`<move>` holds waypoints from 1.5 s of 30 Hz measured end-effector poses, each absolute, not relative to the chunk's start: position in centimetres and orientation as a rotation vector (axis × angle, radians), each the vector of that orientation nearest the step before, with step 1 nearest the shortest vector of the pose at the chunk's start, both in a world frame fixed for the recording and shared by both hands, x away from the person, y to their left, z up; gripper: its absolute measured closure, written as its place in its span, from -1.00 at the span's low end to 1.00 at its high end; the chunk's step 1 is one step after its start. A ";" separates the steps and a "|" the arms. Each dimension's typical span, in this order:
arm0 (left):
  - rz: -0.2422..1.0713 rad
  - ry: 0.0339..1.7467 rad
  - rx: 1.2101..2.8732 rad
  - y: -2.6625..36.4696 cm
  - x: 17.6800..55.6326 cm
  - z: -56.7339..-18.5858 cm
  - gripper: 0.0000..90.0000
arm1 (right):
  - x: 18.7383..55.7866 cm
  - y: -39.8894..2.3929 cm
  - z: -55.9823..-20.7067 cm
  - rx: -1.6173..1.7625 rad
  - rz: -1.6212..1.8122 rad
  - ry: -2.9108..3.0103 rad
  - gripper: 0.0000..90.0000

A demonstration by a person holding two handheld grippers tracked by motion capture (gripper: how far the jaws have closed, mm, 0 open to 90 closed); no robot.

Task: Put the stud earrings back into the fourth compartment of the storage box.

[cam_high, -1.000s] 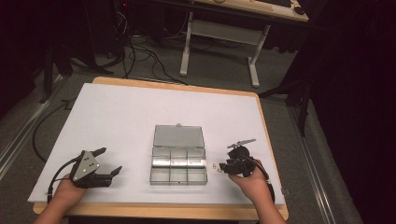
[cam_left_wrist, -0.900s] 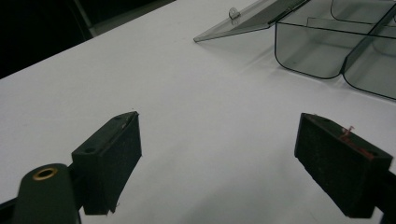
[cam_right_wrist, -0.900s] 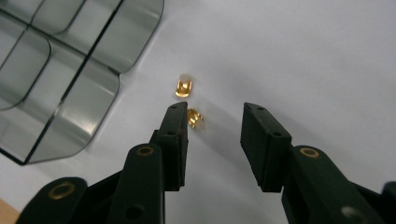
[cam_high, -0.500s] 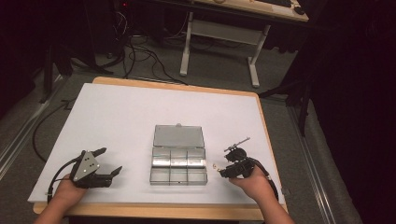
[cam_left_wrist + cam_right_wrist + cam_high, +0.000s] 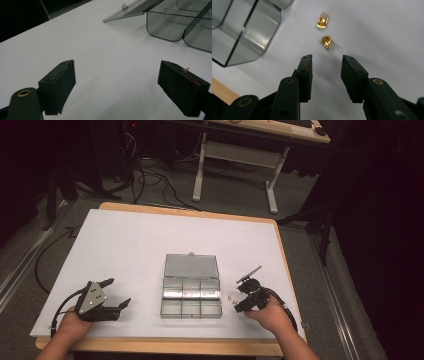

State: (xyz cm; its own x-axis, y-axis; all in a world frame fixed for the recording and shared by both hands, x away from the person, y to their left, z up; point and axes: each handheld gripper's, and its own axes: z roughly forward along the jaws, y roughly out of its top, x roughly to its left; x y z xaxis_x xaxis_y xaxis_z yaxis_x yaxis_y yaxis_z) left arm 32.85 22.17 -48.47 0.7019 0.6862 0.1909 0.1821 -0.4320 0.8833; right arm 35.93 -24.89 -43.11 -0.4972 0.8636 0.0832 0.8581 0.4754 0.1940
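Note:
A clear plastic compartment box [image 5: 191,300] lies mid-table with its lid [image 5: 191,266] folded back flat. Two small gold metal pieces [image 5: 230,298] lie on the white sheet just right of the box. In the right gripper view the nearer piece [image 5: 327,41] and the farther one [image 5: 322,21] sit just beyond the tips. My right gripper [image 5: 238,300] [image 5: 327,60] points at them, open, with nothing between its pads. My left gripper [image 5: 117,293] [image 5: 117,75] rests left of the box, jaws wide open and empty. The box corner [image 5: 172,27] and lid [image 5: 132,8] lie ahead of it.
The white sheet [image 5: 125,245] covers a wooden table whose front edge [image 5: 165,346] runs by both hands. A rounded box corner [image 5: 249,32] lies left of the right jaws. Beyond the table stand a desk frame [image 5: 235,155] and floor cables [image 5: 150,180].
My right gripper has shifted slightly toward the box. The left gripper and the box have stayed put.

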 end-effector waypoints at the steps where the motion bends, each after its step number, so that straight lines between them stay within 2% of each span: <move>1: 0.677 0.667 1.971 22.2 32.8 -48.5 -0.66 | 36.1 -24.9 -43.0 1.566 0.328 2.675 0.38; 8: 0.674 0.668 1.973 22.2 32.9 -48.5 -0.66 | 37.4 -24.5 -42.6 1.539 0.331 2.649 0.44; 24: 0.671 0.668 1.973 22.2 32.9 -48.5 -0.66 | 38.1 -24.1 -43.2 1.542 0.258 2.713 0.92; 45: 0.673 0.665 1.972 22.2 32.9 -48.5 -0.66 | 37.4 -23.1 -40.9 1.450 0.286 2.784 0.95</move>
State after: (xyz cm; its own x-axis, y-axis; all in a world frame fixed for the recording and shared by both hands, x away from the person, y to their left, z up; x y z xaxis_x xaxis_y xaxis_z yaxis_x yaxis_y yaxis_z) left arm 32.85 22.17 -48.47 0.7047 0.6838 0.1894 0.1819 -0.4322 0.8833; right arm 37.45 -23.13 -40.86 -0.5767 0.8117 0.0929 0.8136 0.5603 0.1552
